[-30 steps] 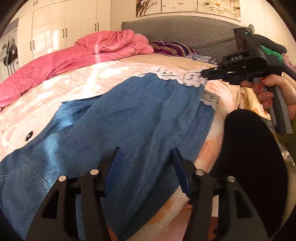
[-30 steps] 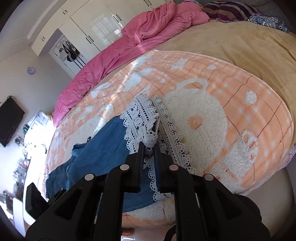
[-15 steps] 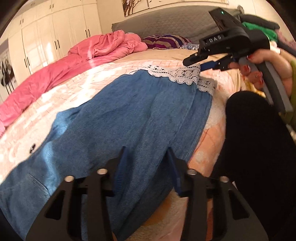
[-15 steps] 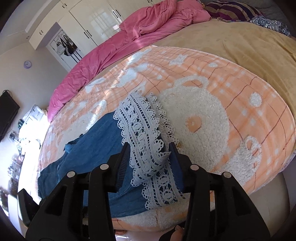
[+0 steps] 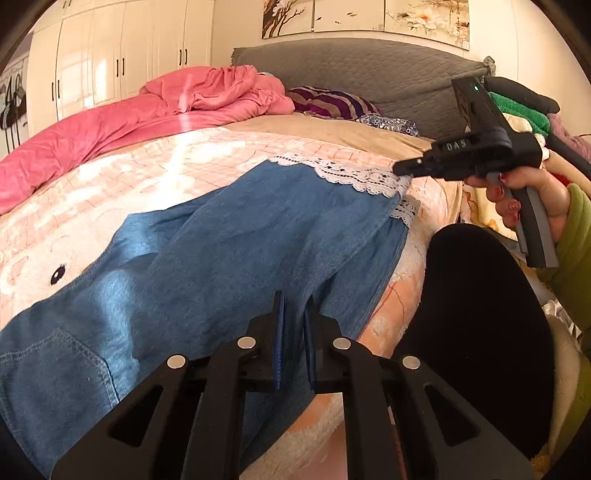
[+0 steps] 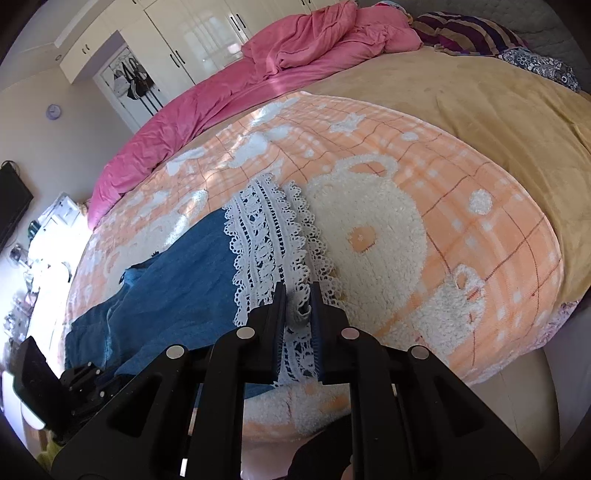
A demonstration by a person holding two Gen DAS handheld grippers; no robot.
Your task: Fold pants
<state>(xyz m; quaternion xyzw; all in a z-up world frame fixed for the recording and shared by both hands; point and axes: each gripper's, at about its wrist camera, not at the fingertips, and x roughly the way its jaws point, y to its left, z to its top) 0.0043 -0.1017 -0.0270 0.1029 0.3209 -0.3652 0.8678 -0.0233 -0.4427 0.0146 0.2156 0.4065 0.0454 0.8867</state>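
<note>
The blue pants (image 5: 229,236) lie flat on an orange and white blanket (image 6: 424,206) with a bear on it, near the close edge of the bed (image 6: 480,110).

The left wrist view shows most of the pants. The left gripper (image 5: 293,314) is down by the near edge of the denim, and its fingers (image 5: 279,332) are pressed together on a fold of blue cloth. This view also shows the right gripper (image 5: 400,169) from the side, at the far end of the pants. Its tip sits on the white lace trim (image 5: 354,175). A hand (image 5: 524,192) with red nails holds its handle, and a green sleeve (image 5: 572,236) shows by the wrist. A black-clad leg (image 5: 480,314) is by the bed edge. Behind are a grey headboard (image 5: 369,70) and pictures on the wall (image 5: 365,18).

The right wrist view looks straight down at the lace. Here the right gripper's fingers (image 6: 280,314) are clamped on a bunched bit of lace, which pokes up between them. The left gripper shows only as a dark shape at the lower left. This view also shows a pink quilt (image 6: 258,74) across the far side of the bed, a tan sheet, and white cupboards (image 6: 177,48).
</note>
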